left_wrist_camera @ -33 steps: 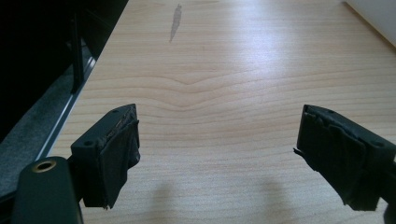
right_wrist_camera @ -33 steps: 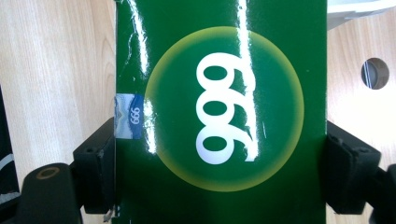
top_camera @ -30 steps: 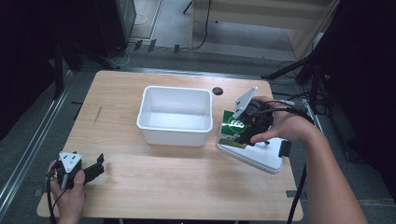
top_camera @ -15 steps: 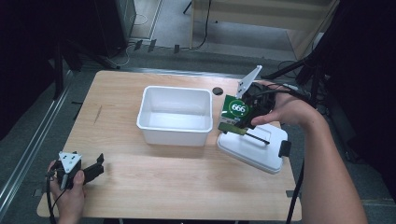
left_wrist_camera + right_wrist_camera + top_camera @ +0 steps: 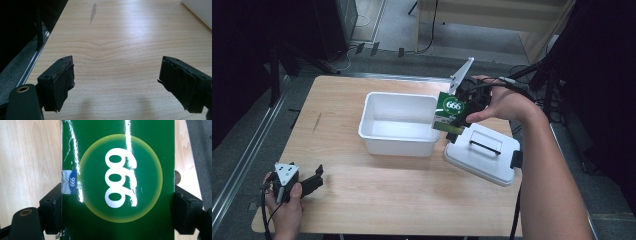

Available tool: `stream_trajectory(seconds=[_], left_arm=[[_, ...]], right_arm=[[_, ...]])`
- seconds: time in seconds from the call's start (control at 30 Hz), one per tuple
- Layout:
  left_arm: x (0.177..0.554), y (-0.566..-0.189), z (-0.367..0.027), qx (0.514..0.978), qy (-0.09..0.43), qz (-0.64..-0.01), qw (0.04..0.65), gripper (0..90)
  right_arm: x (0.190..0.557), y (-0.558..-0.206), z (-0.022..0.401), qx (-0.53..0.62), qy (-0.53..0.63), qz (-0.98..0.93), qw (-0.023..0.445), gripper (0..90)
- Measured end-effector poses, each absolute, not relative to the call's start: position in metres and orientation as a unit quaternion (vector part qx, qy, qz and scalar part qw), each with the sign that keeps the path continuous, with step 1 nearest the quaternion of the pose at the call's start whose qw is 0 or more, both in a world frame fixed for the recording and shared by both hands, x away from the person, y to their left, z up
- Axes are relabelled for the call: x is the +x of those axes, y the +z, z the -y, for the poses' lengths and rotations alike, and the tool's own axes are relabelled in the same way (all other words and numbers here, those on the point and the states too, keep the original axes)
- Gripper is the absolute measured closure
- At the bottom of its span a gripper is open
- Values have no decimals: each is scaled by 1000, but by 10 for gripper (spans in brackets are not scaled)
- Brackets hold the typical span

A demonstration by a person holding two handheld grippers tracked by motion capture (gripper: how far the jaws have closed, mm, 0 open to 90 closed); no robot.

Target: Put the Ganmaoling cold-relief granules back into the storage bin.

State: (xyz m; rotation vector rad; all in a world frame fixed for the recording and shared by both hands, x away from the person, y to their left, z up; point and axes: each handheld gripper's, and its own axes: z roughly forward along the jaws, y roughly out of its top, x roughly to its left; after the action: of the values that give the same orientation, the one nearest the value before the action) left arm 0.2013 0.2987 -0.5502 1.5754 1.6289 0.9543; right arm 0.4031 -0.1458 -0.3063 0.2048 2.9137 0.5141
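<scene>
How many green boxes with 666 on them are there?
1. The green box is clamped in the right gripper, held up between the white tub and the white lid. None is seen in the tub.

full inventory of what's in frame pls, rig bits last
rectangular white plastic bin: 1, white, mid-table, nothing visible inside
white plastic lid with black handle: 1, white, flat on table right of bin
glossy green box marked 666: 1, green, held in the air at the bin's right rim
small dark round mark: 1, dark, table's far edge
light wooden table: 1, light wood
left tongs: 1, black, open, near-left corner
right tongs: 1, black, clamped on the green box
</scene>
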Motion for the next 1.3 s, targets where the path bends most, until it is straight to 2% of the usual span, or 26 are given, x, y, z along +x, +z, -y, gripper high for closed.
stream_trajectory(seconds=[0.77,1.3], left_arm=[[199,-550,-301,600,358,-625,347,131],[199,-551,-300,601,360,-625,345,130]], right_arm=[[426,-337,79,23,169,-980,99,167],[426,-364,69,2,151,-983,107,166]])
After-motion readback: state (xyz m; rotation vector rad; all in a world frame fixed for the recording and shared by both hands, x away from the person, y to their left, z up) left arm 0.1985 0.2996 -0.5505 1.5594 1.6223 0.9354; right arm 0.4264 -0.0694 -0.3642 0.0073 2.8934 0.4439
